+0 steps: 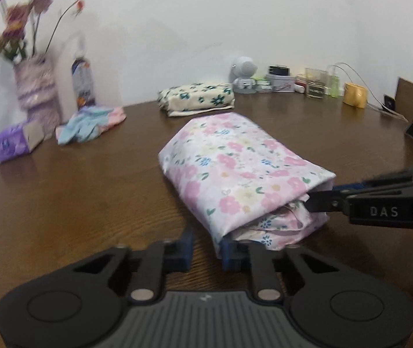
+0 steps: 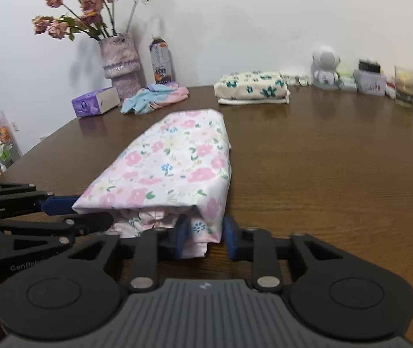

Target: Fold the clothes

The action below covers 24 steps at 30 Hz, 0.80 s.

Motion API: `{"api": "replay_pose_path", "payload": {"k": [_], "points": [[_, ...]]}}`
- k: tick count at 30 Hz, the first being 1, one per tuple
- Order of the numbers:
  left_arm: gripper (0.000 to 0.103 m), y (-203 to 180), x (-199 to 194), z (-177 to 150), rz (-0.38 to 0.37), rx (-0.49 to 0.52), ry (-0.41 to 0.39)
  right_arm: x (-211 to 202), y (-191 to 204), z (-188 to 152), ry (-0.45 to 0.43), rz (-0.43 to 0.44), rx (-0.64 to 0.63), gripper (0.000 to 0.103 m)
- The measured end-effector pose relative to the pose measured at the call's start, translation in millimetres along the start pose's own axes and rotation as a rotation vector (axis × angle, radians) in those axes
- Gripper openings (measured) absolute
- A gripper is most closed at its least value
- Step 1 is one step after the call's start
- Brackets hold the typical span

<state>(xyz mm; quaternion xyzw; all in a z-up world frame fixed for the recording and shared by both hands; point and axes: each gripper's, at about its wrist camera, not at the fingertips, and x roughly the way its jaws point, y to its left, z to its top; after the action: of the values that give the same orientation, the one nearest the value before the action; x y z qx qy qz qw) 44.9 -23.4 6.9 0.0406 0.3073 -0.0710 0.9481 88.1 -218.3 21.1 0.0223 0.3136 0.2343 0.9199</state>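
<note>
A folded pink floral cotton garment (image 1: 235, 174) lies mid-way across the brown wooden worktop (image 1: 76, 197). The left gripper (image 1: 206, 248) stands spread at its near corner, empty. The right gripper (image 2: 203, 236) straddles the bundle's near edge, its blue pads (image 2: 231, 239) apart, not clamped.

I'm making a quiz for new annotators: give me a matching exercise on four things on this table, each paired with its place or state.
Things:
1. pink floral bundle
2. cream bundle
3. tissue pack
4. blue-pink cloth

Places or states:
A. crumpled, unfolded, beside the vase
B. purple, at the table's far left
C. folded, nearest, between both grippers
D. folded, set near the wall

Pairs: 1-C, 2-D, 3-B, 4-A
</note>
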Motion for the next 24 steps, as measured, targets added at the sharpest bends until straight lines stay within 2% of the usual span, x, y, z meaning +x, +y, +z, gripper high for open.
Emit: {"api": "replay_pose_path", "payload": {"k": [1, 4, 12, 24], "points": [[0.005, 1.7, 0.7, -1.0, -0.007, -0.01, 0.0, 0.8, -1.0, -0.7, 0.002, 0.001, 0.01, 0.01], [0.001, 4.3, 0.9, -3.3, -0.022, -0.028, -0.007, 1.0, -4.7, -3.0, -0.002, 0.01, 0.033, 0.004], [0.0, 11.7, -0.8, -6.9, -0.037, -0.085, -0.022, 1.5, -14.0, -8.9, -0.012, 0.03, 0.092, 0.002], [0.0, 17.5, -1.9, -6.8, -0.043, -0.12, -0.02, 1.6, -16.6, -10.8, -0.015, 0.028, 0.113, 0.002]]}}
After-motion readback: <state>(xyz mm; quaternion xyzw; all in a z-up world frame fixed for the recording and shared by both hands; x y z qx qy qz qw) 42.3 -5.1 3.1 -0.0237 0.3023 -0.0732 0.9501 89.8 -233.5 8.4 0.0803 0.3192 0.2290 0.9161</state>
